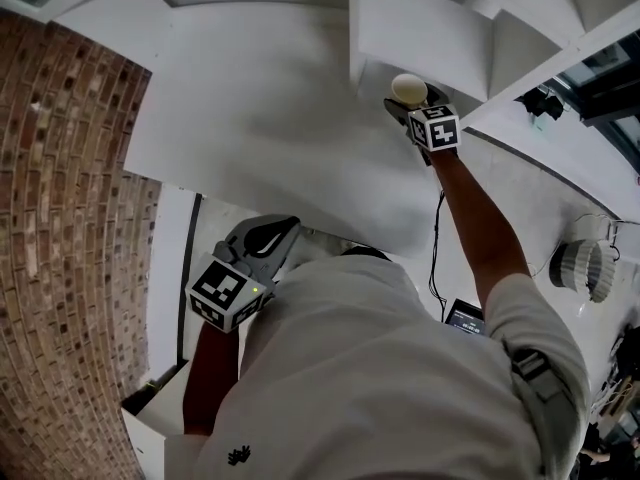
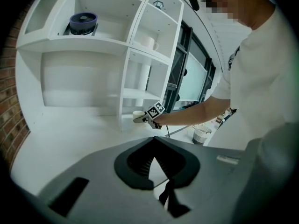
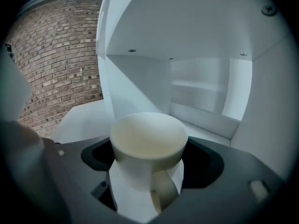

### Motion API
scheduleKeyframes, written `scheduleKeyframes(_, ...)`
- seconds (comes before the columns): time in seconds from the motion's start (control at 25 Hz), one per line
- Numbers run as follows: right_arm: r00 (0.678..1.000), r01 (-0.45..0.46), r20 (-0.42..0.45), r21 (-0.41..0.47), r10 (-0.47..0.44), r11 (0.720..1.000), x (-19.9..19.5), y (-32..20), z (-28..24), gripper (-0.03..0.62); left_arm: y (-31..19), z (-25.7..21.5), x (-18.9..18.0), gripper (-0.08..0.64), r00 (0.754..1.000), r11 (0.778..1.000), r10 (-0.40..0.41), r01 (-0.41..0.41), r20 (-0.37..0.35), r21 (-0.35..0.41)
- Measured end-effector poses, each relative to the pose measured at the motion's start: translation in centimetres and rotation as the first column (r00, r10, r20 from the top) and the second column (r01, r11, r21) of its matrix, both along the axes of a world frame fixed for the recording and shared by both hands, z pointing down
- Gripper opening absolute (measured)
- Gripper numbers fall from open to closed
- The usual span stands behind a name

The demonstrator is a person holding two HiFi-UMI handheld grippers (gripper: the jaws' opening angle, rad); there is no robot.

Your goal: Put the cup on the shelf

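A cream cup with its handle toward the camera stands upright between the jaws of my right gripper, which is shut on it. In the head view that gripper holds the cup out at arm's length, at the mouth of the white shelf unit. The left gripper view shows the cup low at the shelf's bottom compartment. My left gripper hangs back by the person's torso, jaws together on nothing.
A white mug stands in an upper compartment, and a dark round object on the top left shelf. A brick wall runs along the left of the white counter. A ribbed white container and a cable lie at right.
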State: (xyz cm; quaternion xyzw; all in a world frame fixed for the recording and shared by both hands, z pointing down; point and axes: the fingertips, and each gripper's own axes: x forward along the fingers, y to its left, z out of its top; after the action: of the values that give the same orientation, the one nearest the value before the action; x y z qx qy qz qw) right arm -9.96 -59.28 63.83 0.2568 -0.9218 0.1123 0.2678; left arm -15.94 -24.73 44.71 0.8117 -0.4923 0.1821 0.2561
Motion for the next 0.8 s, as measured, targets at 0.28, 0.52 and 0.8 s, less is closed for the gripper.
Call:
scheduleKeyframes(0.28, 0.999, -0.033, -0.011, -0.004, 0.033, 0.999, -0.5, -3.1, 2.3, 0.434, -0.9, 0.2, -0.6, 0.006, 0.999, 0.999, -0.036, 0.036, 0.008, -0.026)
scheduleKeyframes(0.52, 0.999, -0.042, 0.009, 0.022, 0.042, 0.999, -1.3, -4.7, 2.2, 0.436, -1.3, 0.8, -1.0, 0.006, 0.998, 0.997, -0.054, 0.055, 0.018, -0.049)
scheduleKeyframes(0.8, 0.999, -0.040, 0.015, 0.060, 0.039, 0.997, -1.6, -5.0, 2.3, 0.436, -1.6, 0.7, -0.8, 0.006, 0.998, 0.997, -0.066, 0.066, 0.020, -0.050)
